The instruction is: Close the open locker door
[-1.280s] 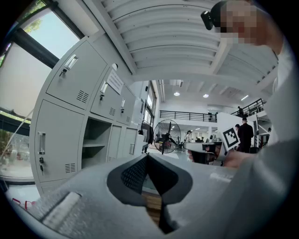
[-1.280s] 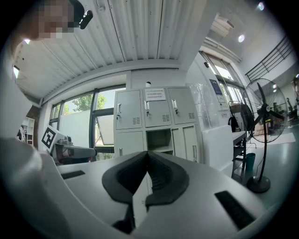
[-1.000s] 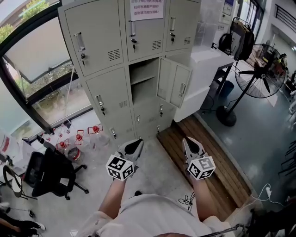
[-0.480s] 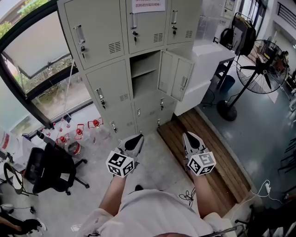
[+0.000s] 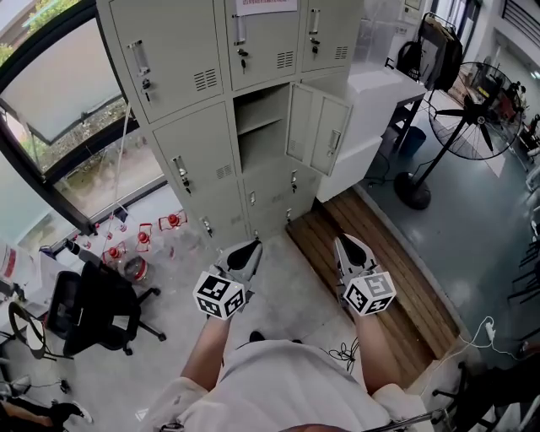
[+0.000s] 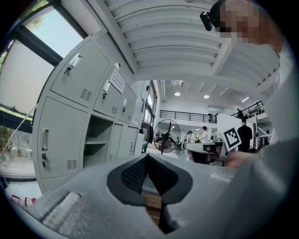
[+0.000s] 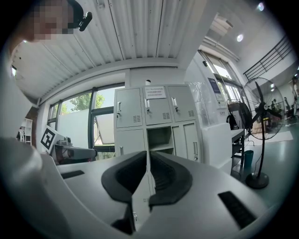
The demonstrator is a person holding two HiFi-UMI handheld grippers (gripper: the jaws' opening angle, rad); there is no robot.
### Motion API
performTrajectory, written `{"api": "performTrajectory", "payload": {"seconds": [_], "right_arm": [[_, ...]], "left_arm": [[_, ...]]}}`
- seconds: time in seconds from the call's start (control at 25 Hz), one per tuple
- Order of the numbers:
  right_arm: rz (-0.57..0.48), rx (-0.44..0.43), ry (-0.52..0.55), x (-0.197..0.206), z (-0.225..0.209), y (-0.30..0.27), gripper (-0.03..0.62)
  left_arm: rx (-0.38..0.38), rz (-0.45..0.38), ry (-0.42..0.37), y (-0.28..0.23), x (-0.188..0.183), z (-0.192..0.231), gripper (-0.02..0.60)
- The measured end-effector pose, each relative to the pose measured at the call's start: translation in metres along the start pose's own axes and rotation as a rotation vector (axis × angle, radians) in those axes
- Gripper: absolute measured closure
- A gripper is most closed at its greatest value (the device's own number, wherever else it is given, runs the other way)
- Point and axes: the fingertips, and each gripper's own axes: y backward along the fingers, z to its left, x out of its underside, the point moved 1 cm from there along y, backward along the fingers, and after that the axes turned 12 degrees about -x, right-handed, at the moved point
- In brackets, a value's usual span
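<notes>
My head camera looks steeply down from high above on my left gripper (image 5: 251, 246) and right gripper (image 5: 340, 242), with the pale grey metal locker bank (image 5: 202, 152) well ahead. My 2 gripper cameras ride close behind their own jaws, facing level; both share that locker bank and the black pedestal fan (image 5: 472, 118).

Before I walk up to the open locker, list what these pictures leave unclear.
Notice: head view, cut off by the top edge; print too small in the right gripper view.
Open locker inside: head view, shadowed below the shelf.
Open door latch: too small in every view.
</notes>
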Motion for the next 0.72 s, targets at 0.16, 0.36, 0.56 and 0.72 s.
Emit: {"api": "performTrajectory", "payload": {"seconds": [0.16,0.36,0.56,0.72], "right_arm": [[0.006,0.006,-0.005,0.004,0.005,-0.003,0.562],[0.013,0.019,-0.008,0.007,0.009,-0.008,0.538],[0.027,0.031,-0.013,0.012,0.015,-0.017,0.519],[0.033,0.047,-0.025,0.017,0.02,-0.022,0.514]], "left_arm": [[0.012,0.004,0.003,0.001,0.002,0.005,0.566],[0.024,0.007,0.005,0.002,0.003,0.014,0.566],[0.037,0.014,0.007,0.003,0.005,0.028,0.566],[0.048,0.028,0.007,0.005,0.009,0.038,0.566]]}}
